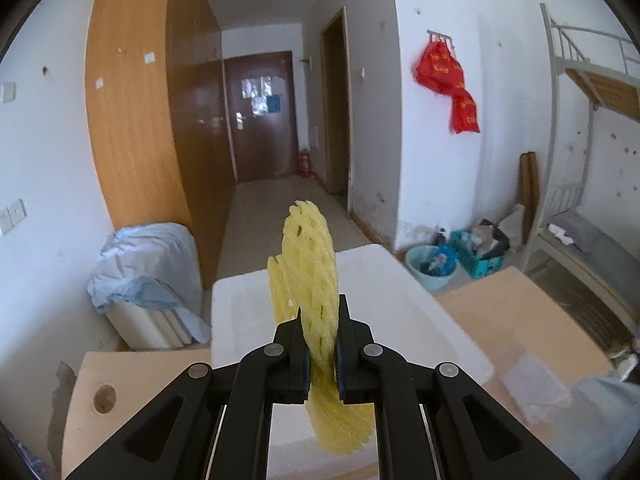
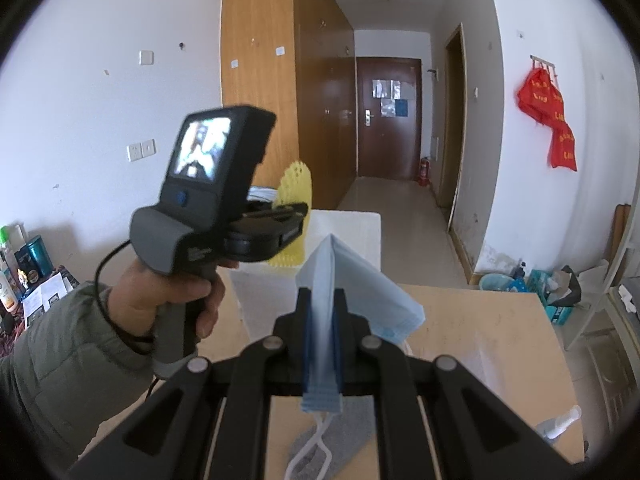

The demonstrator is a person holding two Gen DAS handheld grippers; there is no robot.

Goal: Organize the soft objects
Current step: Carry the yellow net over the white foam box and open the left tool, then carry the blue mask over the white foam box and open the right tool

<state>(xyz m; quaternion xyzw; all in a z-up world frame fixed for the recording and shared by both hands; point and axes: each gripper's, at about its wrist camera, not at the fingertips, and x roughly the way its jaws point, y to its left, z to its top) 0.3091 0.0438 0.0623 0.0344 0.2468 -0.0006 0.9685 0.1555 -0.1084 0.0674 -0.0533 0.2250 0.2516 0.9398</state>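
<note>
Foam net [image 1: 308, 280] stands upright, clamped in my left jaws over the white foam box [image 1: 384, 280]; my right jaws pinch the blue masks [image 2: 340, 280] nearer me.

a light wooden table [image 1: 516, 312] carries a white foam box [image 1: 384, 280], which stands open-topped toward the table's far edge. in the left wrist view a clear plastic piece [image 1: 534, 390] lies on the wood just right of the box, blurred. the tabletop has a round hole [image 1: 105, 399] near its left corner. in the right wrist view a grey cloth [image 2: 352, 424] lies flat on the near part of the table, and a small clear bottle [image 2: 560, 424] lies on its side by the right edge.
</note>
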